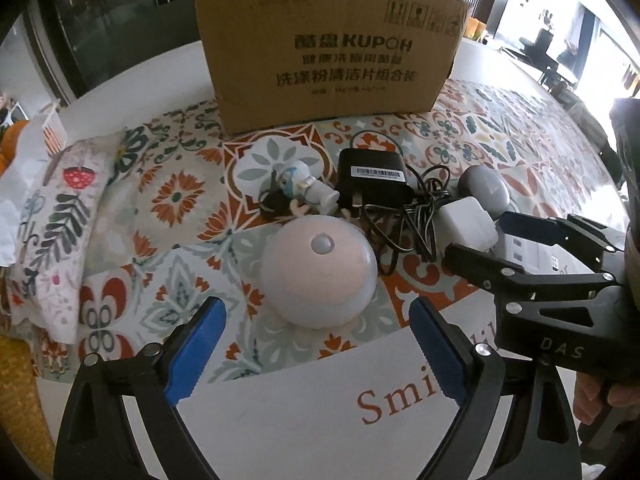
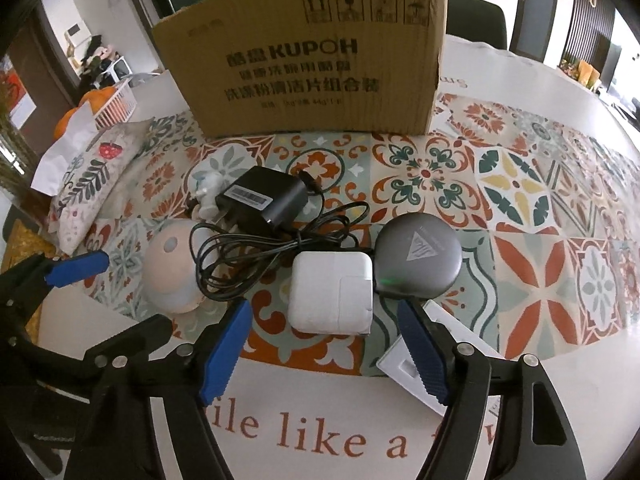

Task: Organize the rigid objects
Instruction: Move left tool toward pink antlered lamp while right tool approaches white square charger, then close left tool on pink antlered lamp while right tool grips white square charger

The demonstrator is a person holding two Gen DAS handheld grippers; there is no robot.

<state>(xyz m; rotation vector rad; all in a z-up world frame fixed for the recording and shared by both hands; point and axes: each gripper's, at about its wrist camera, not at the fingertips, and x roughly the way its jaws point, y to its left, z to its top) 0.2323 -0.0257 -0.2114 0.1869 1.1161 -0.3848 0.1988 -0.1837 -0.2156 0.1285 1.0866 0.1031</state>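
A cardboard box (image 1: 324, 52) (image 2: 308, 56) stands at the back of the patterned tablecloth. In front lie a pink dome light (image 1: 318, 276) (image 2: 170, 268), a small white figurine (image 1: 308, 192) (image 2: 206, 192), a black power adapter (image 1: 372, 180) (image 2: 264, 200) with a tangled cable, a white charger (image 1: 466, 222) (image 2: 332, 294), a grey round device (image 1: 486, 190) (image 2: 418, 260) and a white flat plate (image 2: 404, 364). My left gripper (image 1: 318, 356) is open, just short of the dome light. My right gripper (image 2: 324, 354) is open, just short of the white charger.
A floral cushion (image 1: 60, 216) (image 2: 88, 188) lies at the left. A white basket (image 2: 116, 106) with orange fruit sits behind it. The tablecloth's white border with red lettering (image 2: 320, 436) runs along the near edge.
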